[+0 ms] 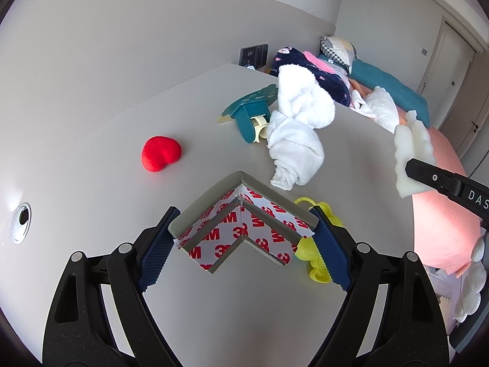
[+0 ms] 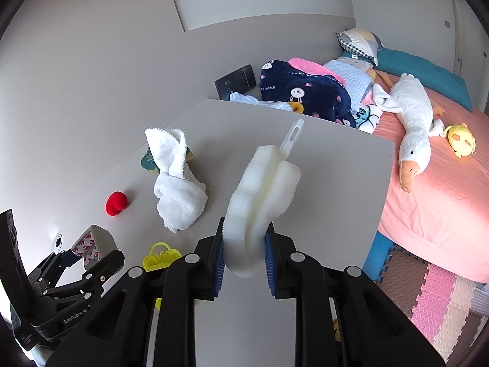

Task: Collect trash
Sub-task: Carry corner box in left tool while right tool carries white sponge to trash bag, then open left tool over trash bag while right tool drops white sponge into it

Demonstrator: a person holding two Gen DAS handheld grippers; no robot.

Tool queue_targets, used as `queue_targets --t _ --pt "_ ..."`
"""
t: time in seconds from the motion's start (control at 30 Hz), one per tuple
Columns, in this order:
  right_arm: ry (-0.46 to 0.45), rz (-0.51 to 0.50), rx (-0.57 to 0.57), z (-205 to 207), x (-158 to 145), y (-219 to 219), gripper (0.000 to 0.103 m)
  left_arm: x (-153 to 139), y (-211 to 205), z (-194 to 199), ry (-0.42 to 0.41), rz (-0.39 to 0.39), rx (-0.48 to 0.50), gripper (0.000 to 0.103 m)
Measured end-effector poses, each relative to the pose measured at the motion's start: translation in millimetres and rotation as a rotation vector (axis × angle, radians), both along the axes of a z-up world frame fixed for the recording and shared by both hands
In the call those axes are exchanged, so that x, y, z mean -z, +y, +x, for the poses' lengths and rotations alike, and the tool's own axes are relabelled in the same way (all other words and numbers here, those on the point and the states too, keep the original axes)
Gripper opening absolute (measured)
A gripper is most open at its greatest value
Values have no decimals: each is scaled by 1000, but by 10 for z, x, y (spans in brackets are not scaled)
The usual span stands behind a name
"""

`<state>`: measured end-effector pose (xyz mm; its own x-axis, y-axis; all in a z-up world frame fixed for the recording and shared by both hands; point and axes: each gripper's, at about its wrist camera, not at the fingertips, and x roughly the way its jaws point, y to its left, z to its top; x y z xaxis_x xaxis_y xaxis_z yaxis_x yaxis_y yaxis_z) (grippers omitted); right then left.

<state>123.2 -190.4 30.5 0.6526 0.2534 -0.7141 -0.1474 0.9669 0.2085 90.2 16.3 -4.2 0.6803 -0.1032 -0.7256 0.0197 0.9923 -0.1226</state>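
My left gripper (image 1: 244, 244) is shut on a grey foam corner guard (image 1: 241, 229) lined with red 3M tape backing, held just above the grey table (image 1: 198, 116). It also shows in the right wrist view (image 2: 91, 244). My right gripper (image 2: 244, 263) is shut on a white sponge brush (image 2: 259, 195) with a white plastic handle, held above the table. The sponge also shows at the right of the left wrist view (image 1: 412, 159).
On the table lie a red heart-shaped sponge (image 1: 161, 153), a crumpled white towel (image 1: 296, 128), a teal tape dispenser (image 1: 250, 113) and a yellow plastic toy (image 2: 160, 257). Right of the table is a pink bed (image 2: 428, 208) with a goose plush (image 2: 409, 122), blankets and pillows.
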Motion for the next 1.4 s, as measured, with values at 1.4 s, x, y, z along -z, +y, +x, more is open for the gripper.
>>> queue_targets --t 1.4 --pt "-36 22 253 -1057 -65 -1609 24 -147 -1669 -407 -18 35 306 82"
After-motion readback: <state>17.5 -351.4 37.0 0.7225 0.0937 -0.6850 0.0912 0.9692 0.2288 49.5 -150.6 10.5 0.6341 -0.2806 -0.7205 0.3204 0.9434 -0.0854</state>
